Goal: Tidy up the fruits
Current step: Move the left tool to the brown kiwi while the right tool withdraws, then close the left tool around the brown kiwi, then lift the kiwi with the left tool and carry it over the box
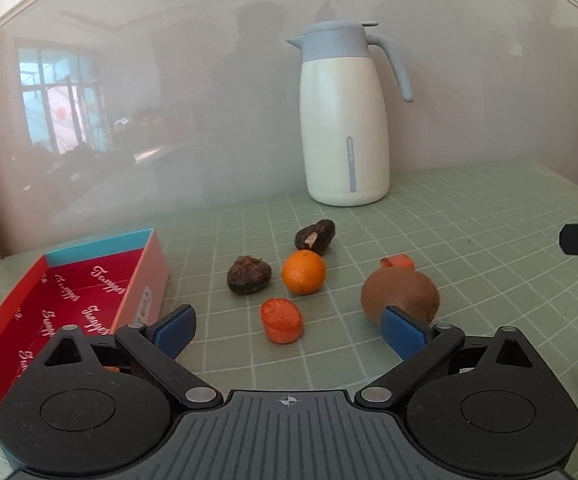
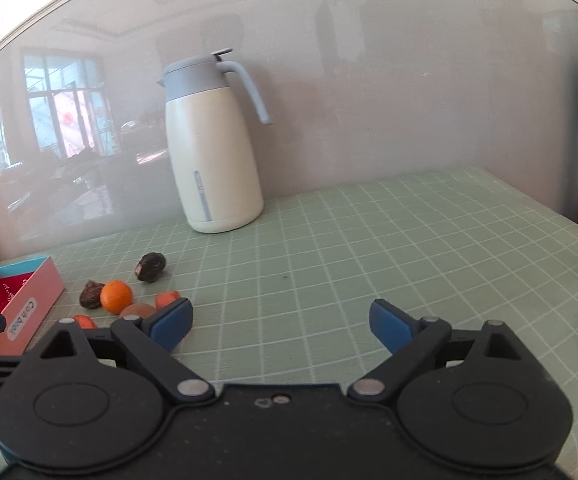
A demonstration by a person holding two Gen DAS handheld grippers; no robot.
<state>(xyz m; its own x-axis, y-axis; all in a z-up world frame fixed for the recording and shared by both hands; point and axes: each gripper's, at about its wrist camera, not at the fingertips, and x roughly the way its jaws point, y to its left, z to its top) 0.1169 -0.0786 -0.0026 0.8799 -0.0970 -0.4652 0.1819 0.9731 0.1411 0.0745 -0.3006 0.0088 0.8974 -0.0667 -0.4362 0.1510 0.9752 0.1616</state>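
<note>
We see the left gripper with its blue fingers spread wide, holding nothing; the orange piece lies on the counter between them, untouched. The right finger sits in front of the kiwi, and we cannot tell whether it touches it. Farther off lie the mandarin, two dark dried fruits and a second orange piece. The red box stands open at the left, the thermos jug far back against the wall. The right gripper also has its fingers wide apart and empty, over bare counter to the right of the fruit.
</note>
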